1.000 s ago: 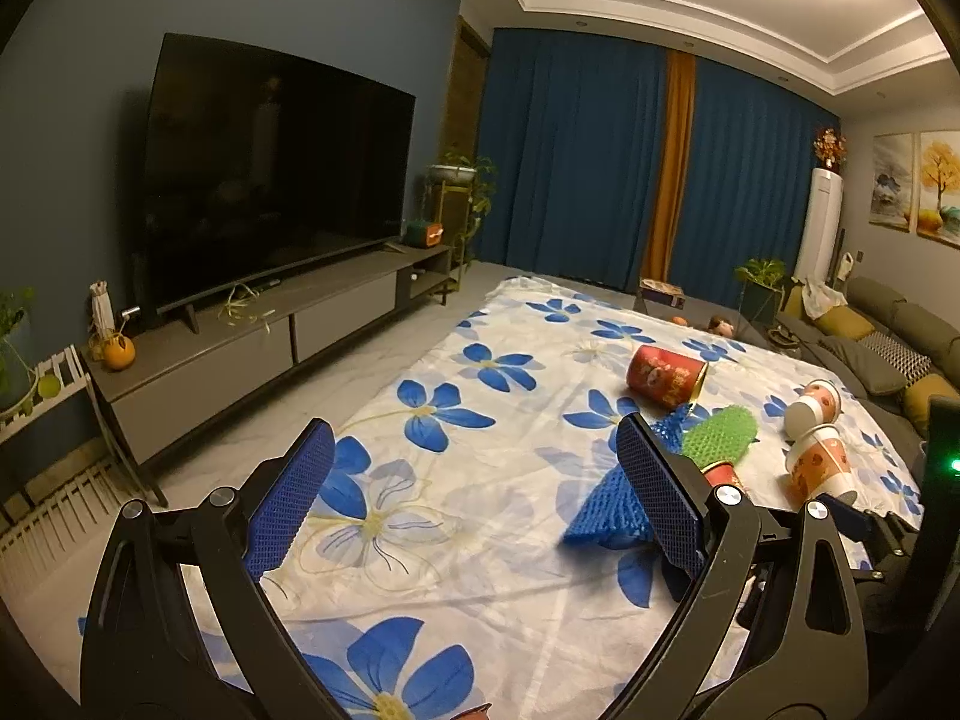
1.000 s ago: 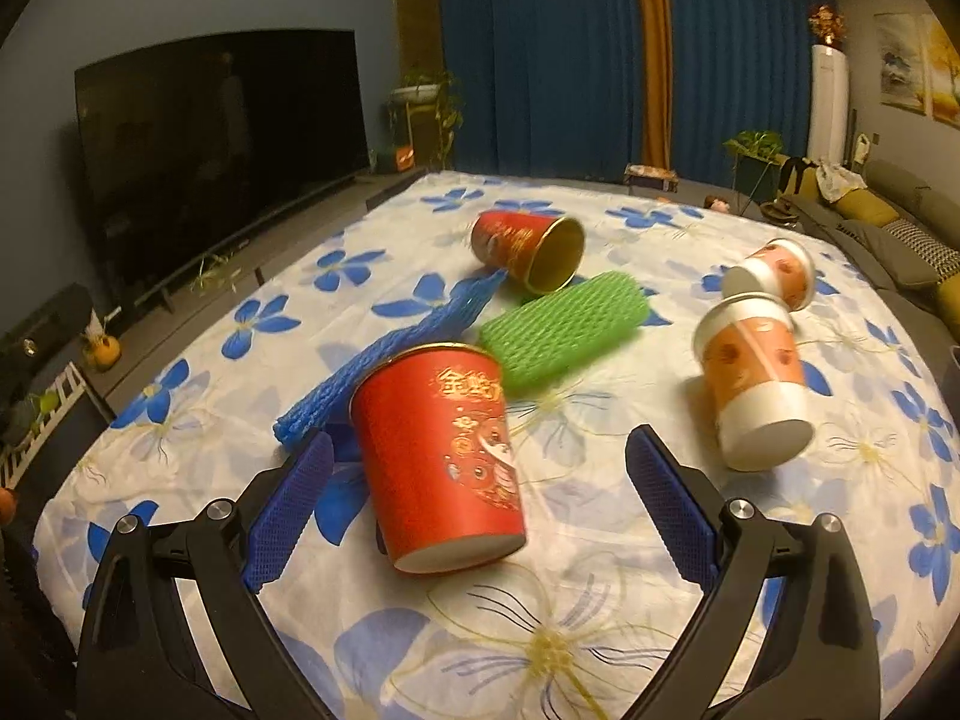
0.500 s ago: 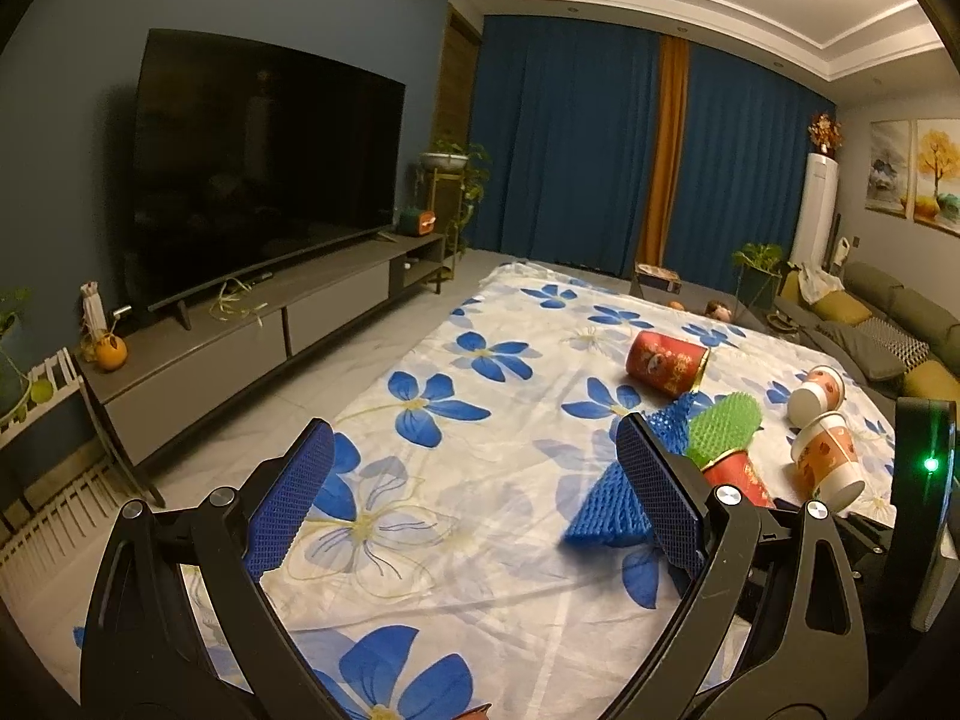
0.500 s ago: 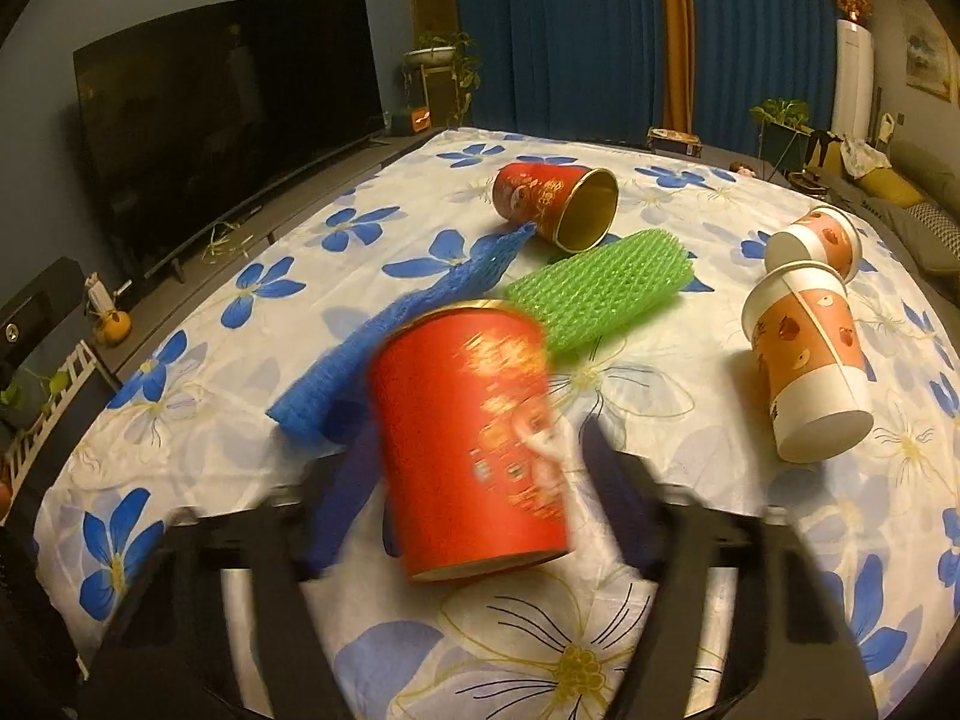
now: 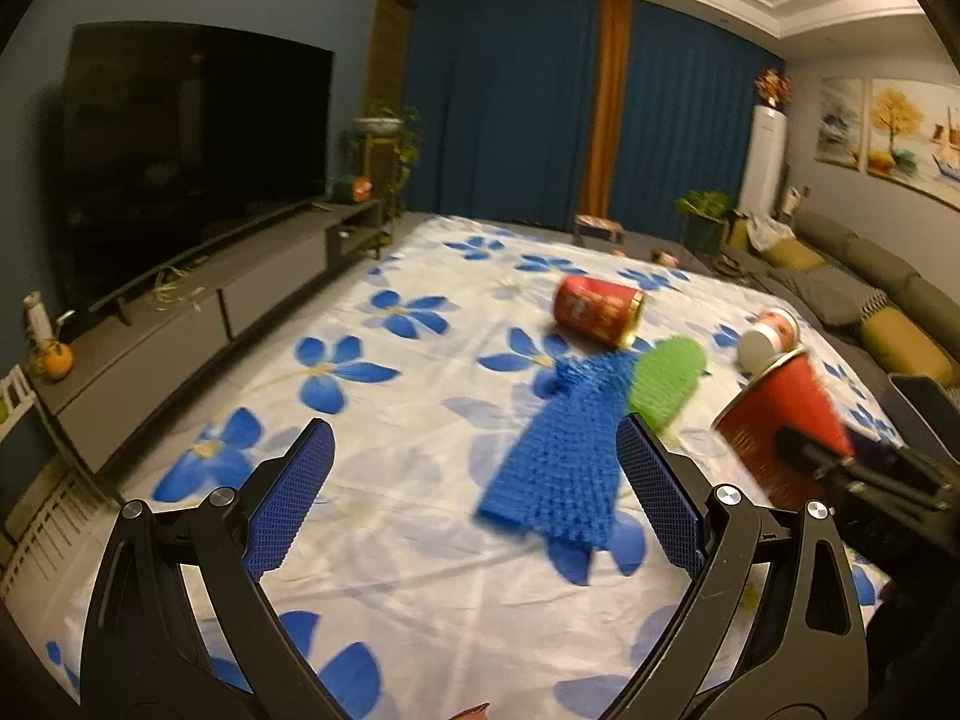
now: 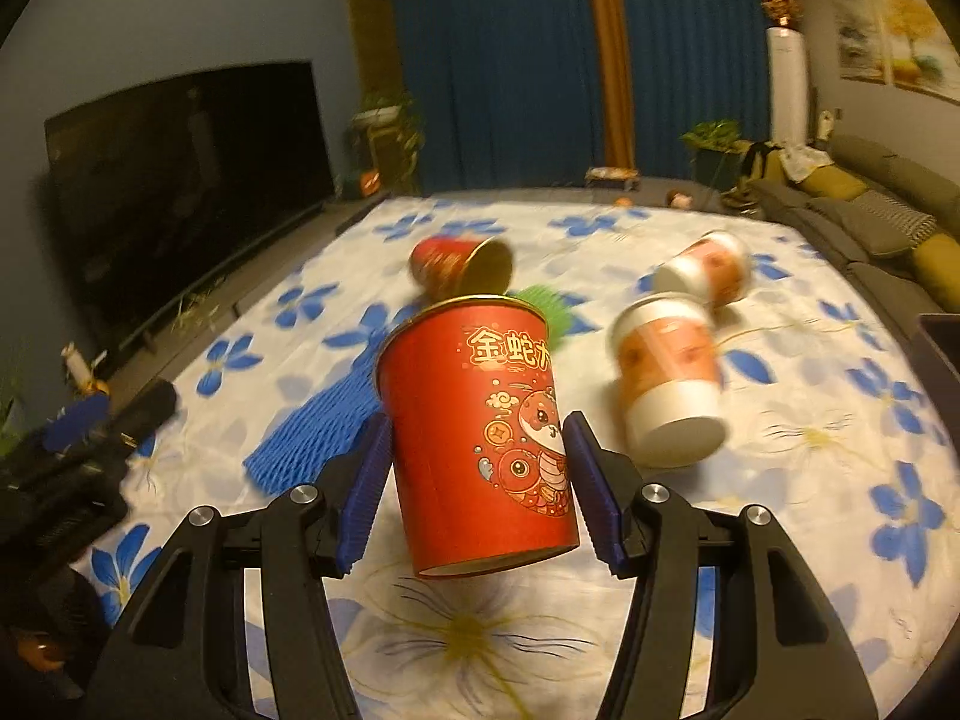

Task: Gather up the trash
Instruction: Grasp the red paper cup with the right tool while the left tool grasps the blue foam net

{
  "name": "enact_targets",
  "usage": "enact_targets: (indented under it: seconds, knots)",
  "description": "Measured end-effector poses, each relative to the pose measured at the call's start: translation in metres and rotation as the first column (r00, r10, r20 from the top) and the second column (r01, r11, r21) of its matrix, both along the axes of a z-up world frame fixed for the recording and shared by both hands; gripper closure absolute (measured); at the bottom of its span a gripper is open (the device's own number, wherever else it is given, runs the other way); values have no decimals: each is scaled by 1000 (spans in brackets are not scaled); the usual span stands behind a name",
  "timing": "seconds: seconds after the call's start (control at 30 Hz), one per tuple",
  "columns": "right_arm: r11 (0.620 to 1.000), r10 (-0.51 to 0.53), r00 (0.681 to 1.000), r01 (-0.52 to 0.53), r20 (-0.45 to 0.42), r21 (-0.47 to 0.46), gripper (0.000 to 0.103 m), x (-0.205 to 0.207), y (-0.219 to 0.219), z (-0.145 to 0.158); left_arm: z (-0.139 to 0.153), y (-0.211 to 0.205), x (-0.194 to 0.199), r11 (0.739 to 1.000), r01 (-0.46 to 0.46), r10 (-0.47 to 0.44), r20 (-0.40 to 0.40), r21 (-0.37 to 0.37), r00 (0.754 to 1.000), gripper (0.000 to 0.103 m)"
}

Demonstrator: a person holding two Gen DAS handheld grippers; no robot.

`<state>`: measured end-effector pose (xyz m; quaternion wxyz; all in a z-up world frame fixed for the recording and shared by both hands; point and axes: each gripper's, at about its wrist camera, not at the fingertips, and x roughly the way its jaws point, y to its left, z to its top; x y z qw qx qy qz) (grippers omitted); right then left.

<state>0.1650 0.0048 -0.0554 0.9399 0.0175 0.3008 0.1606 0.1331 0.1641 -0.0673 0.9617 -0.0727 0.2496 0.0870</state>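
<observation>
My right gripper (image 6: pixel 478 420) is shut on a red paper cup (image 6: pixel 480 360) with a gold rim, held upright and slightly tilted just above the flowered cloth (image 6: pixel 810 480). The left wrist view shows the same cup (image 5: pixel 780 414) at the right. My left gripper (image 5: pixel 474 435) is open with nothing between its pads. It hovers over the cloth, with a blue foam net (image 5: pixel 558 468) just beyond its right finger. A green foam net (image 5: pixel 666 378) lies past the blue one. Another red cup (image 6: pixel 462 264) lies on its side farther back. Two orange-and-white cups (image 6: pixel 666 384) (image 6: pixel 708 270) lie to the right.
A large dark TV (image 5: pixel 192 168) stands on a low grey cabinet (image 5: pixel 198 324) along the left of the cloth. A sofa with cushions (image 5: pixel 888 312) runs along the right. The corner of a dark object (image 6: pixel 942 348) juts in at the cloth's right edge.
My right gripper closed its jaws on the red cup and lifted it off the cloth. My left gripper moved nearer to the blue foam net, still open.
</observation>
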Motion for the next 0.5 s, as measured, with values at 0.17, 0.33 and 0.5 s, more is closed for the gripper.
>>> enact_targets:
  seconds: [0.17, 0.33, 0.5]
  knots:
    - [998, -46, 998, 45, 31, 39, 46, -7, -23, 14, -6, -17, 29, 998, 70, -70, -62, -7, 996, 10]
    - [995, -78, 996, 75, 52, 60, 46, -12, -40, 23, -25, -27, 58, 997, 78, -77, -157, 2, 985, 10]
    - [992, -109, 992, 105, 65, 69, 45, -15, -55, 27, -38, -29, 74, 996, 91, -89, -219, 0, 972, 14]
